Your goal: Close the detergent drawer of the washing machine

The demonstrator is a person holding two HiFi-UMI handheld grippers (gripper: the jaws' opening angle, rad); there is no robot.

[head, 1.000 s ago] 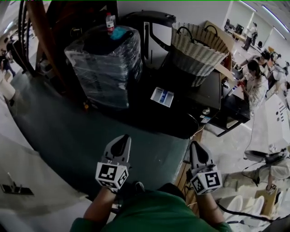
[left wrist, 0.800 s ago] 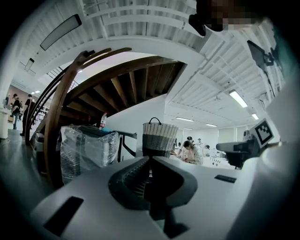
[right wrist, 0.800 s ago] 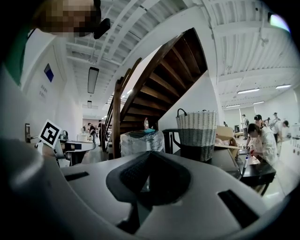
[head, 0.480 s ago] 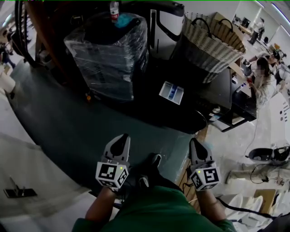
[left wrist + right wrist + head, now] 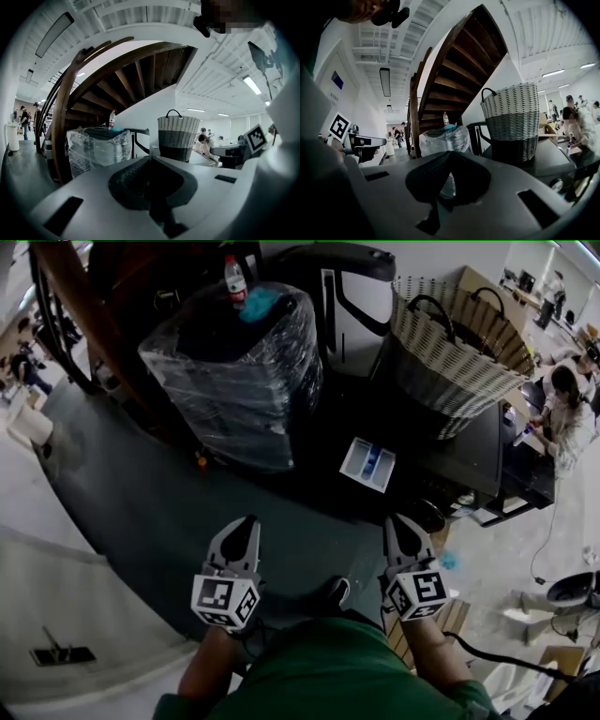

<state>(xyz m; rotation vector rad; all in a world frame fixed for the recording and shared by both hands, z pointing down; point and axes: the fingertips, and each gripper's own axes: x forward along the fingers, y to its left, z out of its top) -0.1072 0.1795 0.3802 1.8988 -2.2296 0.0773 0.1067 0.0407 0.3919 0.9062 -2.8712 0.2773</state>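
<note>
The black washing machine (image 5: 469, 442) stands ahead and to the right in the head view. Its detergent drawer (image 5: 367, 465), white with a blue compartment, sticks out open toward me. My left gripper (image 5: 241, 526) is held low at the left, shut and empty, well short of the machine. My right gripper (image 5: 397, 524) is shut and empty too, just below and slightly right of the drawer, not touching it. In the left gripper view the left gripper (image 5: 150, 159) points level at the room. The right gripper (image 5: 447, 154) does the same in its own view. Neither gripper view shows the drawer.
A striped wicker basket (image 5: 459, 343) sits on the machine's top. A plastic-wrapped box (image 5: 234, 371) with a water bottle (image 5: 234, 279) on it stands left of the machine. A wooden staircase (image 5: 117, 70) rises behind. A person (image 5: 567, 413) sits at tables to the right. Dark green floor (image 5: 141, 512) lies under me.
The washing machine and its open drawer have come nearer and lower in the head view. Both grippers stay shut and side by side, and a shoe now shows between them.
</note>
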